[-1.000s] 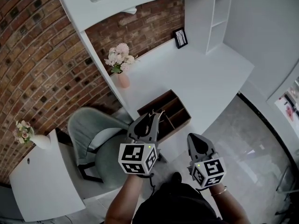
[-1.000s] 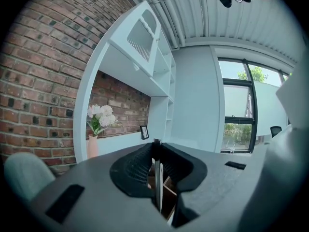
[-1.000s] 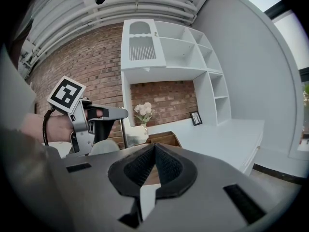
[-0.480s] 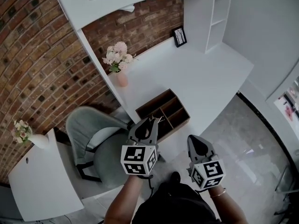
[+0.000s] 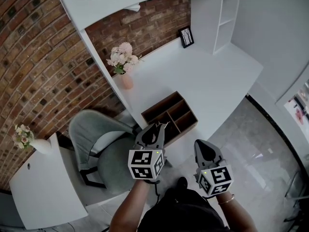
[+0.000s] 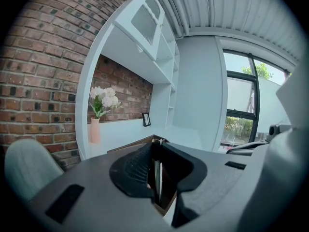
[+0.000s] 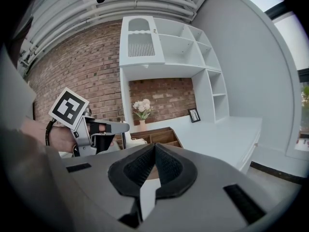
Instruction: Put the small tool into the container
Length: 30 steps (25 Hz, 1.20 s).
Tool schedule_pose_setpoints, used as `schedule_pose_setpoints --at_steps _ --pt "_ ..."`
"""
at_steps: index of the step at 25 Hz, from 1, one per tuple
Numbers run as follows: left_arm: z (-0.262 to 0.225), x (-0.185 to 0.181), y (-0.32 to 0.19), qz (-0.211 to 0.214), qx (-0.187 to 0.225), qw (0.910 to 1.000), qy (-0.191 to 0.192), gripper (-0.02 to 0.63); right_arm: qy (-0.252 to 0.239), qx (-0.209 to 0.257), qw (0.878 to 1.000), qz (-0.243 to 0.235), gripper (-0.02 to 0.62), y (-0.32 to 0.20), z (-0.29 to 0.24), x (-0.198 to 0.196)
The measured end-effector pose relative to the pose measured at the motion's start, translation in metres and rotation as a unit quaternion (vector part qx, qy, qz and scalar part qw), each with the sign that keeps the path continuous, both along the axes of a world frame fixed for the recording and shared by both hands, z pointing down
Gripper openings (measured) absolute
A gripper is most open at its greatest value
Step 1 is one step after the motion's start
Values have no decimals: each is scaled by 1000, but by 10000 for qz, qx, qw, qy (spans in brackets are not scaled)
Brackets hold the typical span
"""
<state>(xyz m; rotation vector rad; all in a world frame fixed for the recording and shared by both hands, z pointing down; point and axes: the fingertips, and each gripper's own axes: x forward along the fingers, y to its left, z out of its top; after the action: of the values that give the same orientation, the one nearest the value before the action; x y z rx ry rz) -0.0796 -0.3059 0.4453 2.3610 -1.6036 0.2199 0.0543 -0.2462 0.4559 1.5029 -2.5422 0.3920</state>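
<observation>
The left gripper view showed what the head view could not: the left gripper (image 6: pixel 156 148) clenched on the small tool (image 6: pixel 157 175), apparently a thin flat strip standing edge-on between the pads. The head view placed that gripper's tips (image 5: pixel 158 125) at the near edge of the wooden container (image 5: pixel 170 114) on the white desk (image 5: pixel 212 81). The right gripper view showed the right gripper (image 7: pixel 155 148) with its jaws pressed together, nothing between them. Both forearms were held forward; the 2 grippers sat side by side, the right gripper (image 5: pixel 201 144) short of the desk edge.
</observation>
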Motion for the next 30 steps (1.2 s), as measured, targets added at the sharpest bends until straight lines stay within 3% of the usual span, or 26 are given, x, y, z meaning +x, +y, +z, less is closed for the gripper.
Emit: schedule_pose_setpoints --at_steps 30 --pt "16 0 -8 87 -142 9998 57 95 58 -116 9999 -34 3 -1 9 -3"
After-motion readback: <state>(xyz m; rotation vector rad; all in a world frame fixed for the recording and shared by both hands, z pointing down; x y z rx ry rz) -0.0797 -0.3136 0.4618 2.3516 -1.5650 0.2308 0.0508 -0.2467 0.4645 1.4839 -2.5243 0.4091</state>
